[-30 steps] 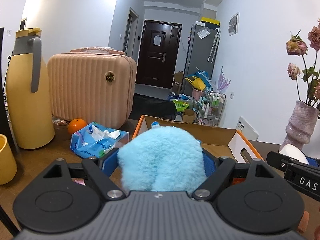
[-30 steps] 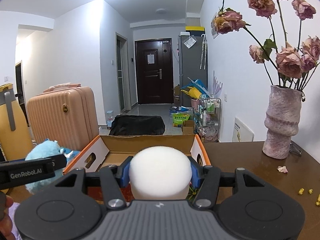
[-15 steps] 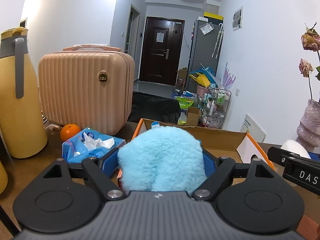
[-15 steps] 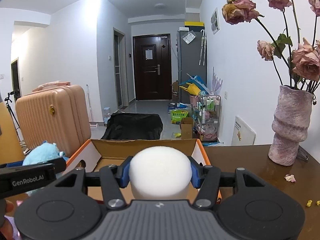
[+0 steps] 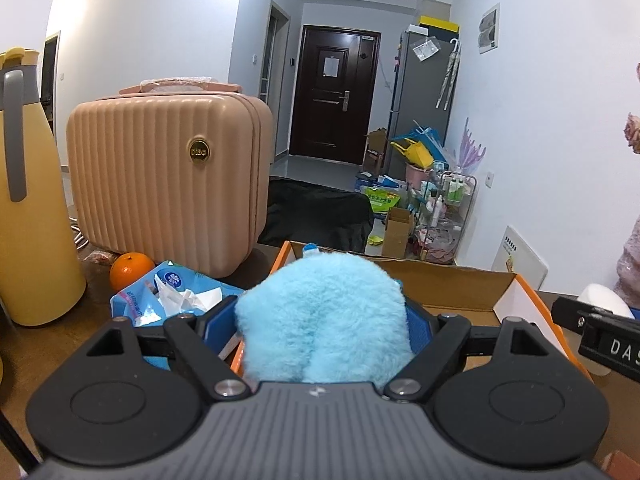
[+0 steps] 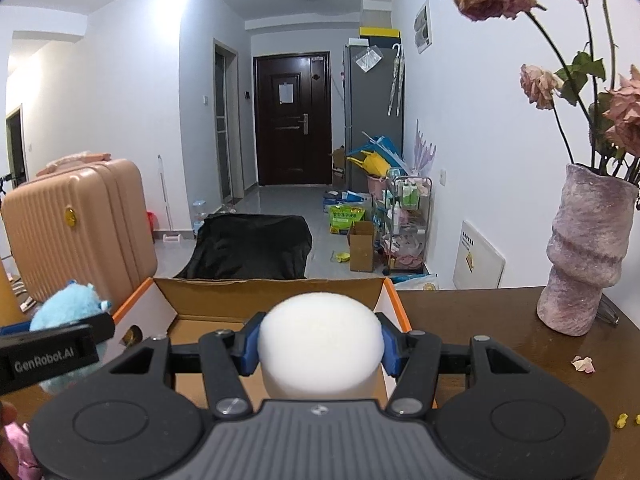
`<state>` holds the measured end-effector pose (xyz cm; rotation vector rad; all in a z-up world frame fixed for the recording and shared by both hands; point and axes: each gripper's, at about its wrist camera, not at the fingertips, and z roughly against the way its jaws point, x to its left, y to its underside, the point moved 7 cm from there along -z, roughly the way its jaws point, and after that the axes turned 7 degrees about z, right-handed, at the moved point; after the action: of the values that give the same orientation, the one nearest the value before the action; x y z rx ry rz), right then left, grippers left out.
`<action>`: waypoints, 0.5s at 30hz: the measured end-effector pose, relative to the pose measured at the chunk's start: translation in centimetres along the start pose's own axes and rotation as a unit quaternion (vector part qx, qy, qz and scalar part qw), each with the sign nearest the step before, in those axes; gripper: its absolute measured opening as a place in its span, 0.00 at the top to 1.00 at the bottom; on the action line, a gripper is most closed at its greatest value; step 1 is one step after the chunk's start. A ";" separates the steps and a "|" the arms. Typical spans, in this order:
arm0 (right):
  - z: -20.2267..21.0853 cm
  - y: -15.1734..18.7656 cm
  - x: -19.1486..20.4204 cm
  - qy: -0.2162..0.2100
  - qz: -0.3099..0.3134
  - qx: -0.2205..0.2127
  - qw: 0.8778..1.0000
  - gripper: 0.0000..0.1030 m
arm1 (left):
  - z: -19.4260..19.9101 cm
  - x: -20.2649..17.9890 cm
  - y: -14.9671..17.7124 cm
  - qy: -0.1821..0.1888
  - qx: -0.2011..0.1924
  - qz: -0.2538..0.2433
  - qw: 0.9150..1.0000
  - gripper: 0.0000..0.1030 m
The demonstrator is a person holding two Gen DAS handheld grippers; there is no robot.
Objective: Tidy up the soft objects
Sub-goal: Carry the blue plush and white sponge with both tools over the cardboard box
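Left gripper (image 5: 320, 316): your jaws clamp the blue plush toy (image 5: 324, 316).
Right gripper (image 6: 320, 344): you're grasping the white foam ball (image 6: 320, 344).
Cardboard box (image 6: 272, 294): open, just ahead of both.

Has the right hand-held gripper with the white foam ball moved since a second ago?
Yes. The right hand-held gripper has advanced toward the cardboard box, whose back wall now looms nearer behind the white foam ball.

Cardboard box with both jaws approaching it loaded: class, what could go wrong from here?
1. The left gripper and right gripper converge on one cardboard box; they might collide.
2. The blue plush toy bulges past its jaws and could snag a box flap.
3. The white foam ball may bounce out if dropped.
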<state>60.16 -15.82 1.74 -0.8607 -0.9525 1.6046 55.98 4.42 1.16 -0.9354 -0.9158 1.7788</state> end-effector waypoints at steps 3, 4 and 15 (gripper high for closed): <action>-0.9 0.1 0.2 0.002 0.004 0.011 1.000 0.47 | -0.8 -0.1 -0.3 -0.004 0.001 0.001 1.000 0.19; -1.0 0.1 0.4 0.002 0.007 0.015 1.000 0.47 | -1.1 -0.1 -0.4 -0.005 0.001 0.001 1.000 0.19; -3.7 1.1 1.4 0.012 0.030 0.053 0.998 0.46 | -3.8 -0.1 -0.1 -0.025 0.012 -0.005 1.000 0.19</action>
<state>62.73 -14.03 -0.98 -0.8405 -0.8238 1.6766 59.37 5.07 -0.34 -0.8719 -0.9268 1.8083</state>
